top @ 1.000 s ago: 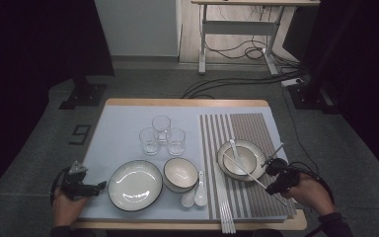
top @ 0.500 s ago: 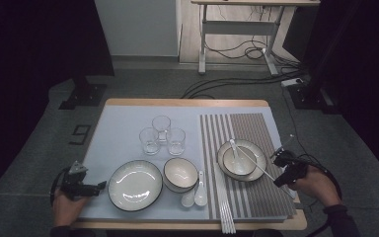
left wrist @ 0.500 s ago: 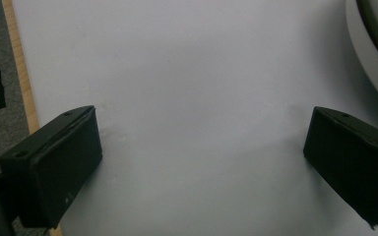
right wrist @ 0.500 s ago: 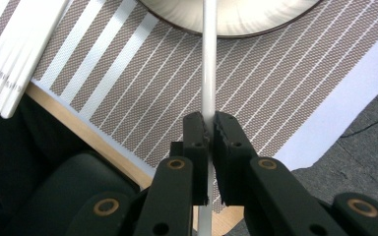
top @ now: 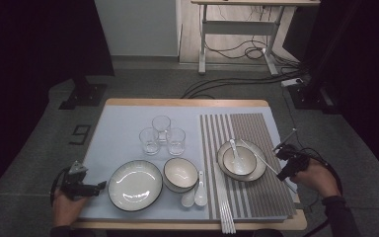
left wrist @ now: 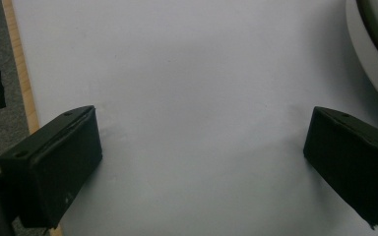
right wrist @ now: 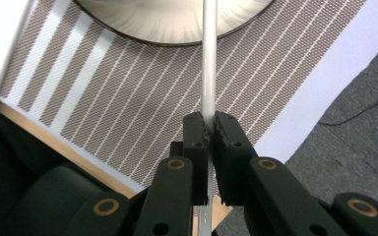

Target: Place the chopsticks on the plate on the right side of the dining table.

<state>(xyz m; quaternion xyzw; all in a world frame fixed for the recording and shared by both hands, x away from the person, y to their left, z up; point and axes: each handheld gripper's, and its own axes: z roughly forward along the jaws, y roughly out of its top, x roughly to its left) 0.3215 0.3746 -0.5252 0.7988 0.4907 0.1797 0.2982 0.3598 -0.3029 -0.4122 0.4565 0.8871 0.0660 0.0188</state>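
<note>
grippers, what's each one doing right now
left gripper: open, nothing between its jaws, over the blue mat
right gripper: shut on a white chopstick

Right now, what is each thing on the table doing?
Right tool: shut on a chopstick.
Left tool: open, holding nothing.
Three glasses: upright, clustered.
Big plate: bare.
Bowl: upright.
Small plate: holds a spoon.

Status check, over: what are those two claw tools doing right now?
Right gripper shut on a chopstick, tip across the plate. Left gripper open over bare mat. Nothing in the way.
</note>
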